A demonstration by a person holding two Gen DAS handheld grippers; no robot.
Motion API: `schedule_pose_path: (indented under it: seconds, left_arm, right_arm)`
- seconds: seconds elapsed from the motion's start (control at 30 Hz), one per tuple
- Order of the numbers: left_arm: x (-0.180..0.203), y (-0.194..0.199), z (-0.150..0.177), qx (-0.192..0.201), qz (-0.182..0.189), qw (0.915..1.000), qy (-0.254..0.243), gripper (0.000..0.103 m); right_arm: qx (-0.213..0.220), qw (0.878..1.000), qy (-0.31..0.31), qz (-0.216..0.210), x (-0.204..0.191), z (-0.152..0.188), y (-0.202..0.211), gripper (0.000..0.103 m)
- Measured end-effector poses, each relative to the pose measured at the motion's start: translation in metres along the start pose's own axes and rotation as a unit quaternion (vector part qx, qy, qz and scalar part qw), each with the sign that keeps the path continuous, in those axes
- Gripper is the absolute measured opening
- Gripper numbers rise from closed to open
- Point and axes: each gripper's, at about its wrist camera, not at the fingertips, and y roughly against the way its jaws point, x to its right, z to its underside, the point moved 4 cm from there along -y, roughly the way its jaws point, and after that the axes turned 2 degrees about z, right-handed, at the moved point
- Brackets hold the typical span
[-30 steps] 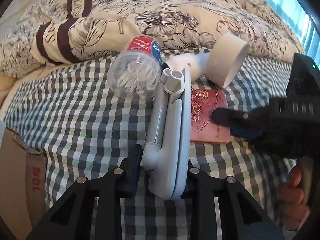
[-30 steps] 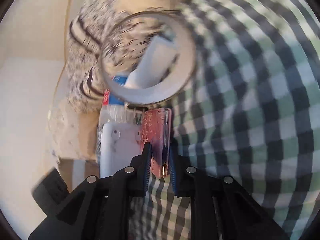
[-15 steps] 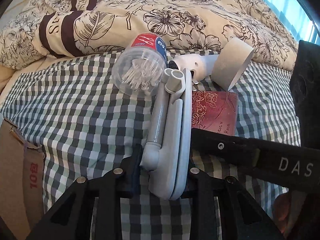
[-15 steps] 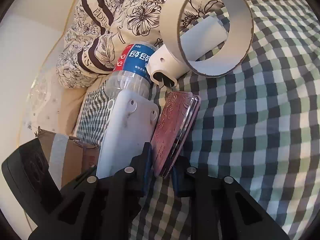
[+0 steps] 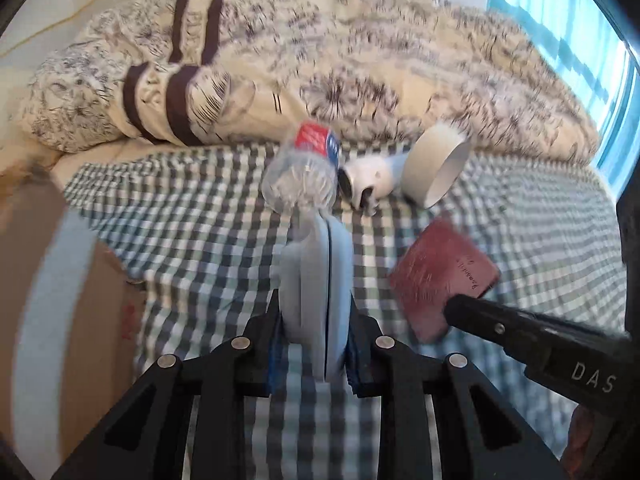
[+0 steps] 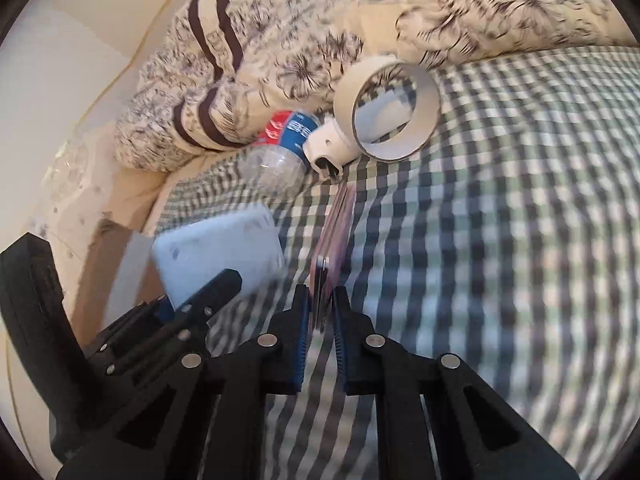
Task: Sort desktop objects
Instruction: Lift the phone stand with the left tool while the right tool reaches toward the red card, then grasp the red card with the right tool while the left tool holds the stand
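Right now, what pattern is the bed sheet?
Dark-and-white check; the sheet shows best in the right wrist view.

Clear plastic bottle [image 5: 301, 179] w/ glossy label; matt white plastic ring [image 6: 390, 109]; checked cloth bed sheet [image 6: 500, 200]; brown cardboard box [image 5: 60, 300].

On the checked cloth [image 5: 192, 216], the bottle [image 5: 304, 172] lies just left of the ring-headed fan [image 5: 420, 168], the quilt [image 5: 320, 60] bunched behind it and the cardboard box [image 5: 60, 300] off the cloth's left edge.

Both grippers side by side — left gripper [image 5: 316, 344] and right gripper [image 6: 322, 320] clamped, fingers loaded.
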Motion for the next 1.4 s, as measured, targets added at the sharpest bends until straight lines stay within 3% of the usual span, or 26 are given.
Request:
schedule_pose_path:
  seconds: [0.23,0.4,0.47,0.53,0.57,0.6,0.83,1.03,1.2,1.4]
  left_arm:
    - [-0.001,0.040,0.017,0.002,0.011,0.9999,0.007,0.025]
    - [0.003,0.086,0.037,0.018,0.014,0.9997,0.008,0.025]
    - [0.003,0.100,0.043,0.020,0.012,0.9997,0.006,0.025]
    - [0.003,0.113,0.049,0.029,0.013,0.9995,0.004,0.025]
    - [0.003,0.118,0.053,0.030,0.015,0.9994,0.004,0.025]
    - [0.003,0.121,0.056,0.030,0.017,0.9994,0.005,0.025]
    - [0.000,0.113,0.067,0.020,0.013,0.9997,0.007,0.025]
    - [0.004,0.082,0.058,0.007,0.004,1.0000,-0.004,0.025]
    - [0.018,0.051,0.051,-0.008,0.006,0.9999,-0.013,0.025]
    - [0.025,0.023,0.047,-0.019,0.005,0.9997,-0.013,0.025]
  right_arm:
    - [0.016,0.999,-0.025,-0.024,-0.003,0.030,0.065,0.005]
    - [0.019,1.000,-0.013,-0.009,-0.017,0.048,0.097,0.005]
    - [0.029,0.999,-0.029,-0.031,-0.012,0.052,0.105,0.007]
    - [0.016,0.997,-0.058,-0.057,-0.001,0.056,0.104,0.027]
    - [0.015,0.995,-0.078,-0.060,0.006,0.058,0.102,0.053]
    - [0.015,0.993,-0.099,-0.060,0.014,0.060,0.096,0.060]
    - [-0.002,0.983,-0.167,-0.074,0.050,0.067,0.051,0.060]
    - [-0.007,0.976,-0.195,-0.098,0.066,0.057,0.020,0.059]
    - [-0.011,0.972,-0.210,-0.101,0.077,0.052,0.002,0.047]
    - [-0.002,0.965,-0.222,-0.138,0.081,0.044,-0.006,0.045]
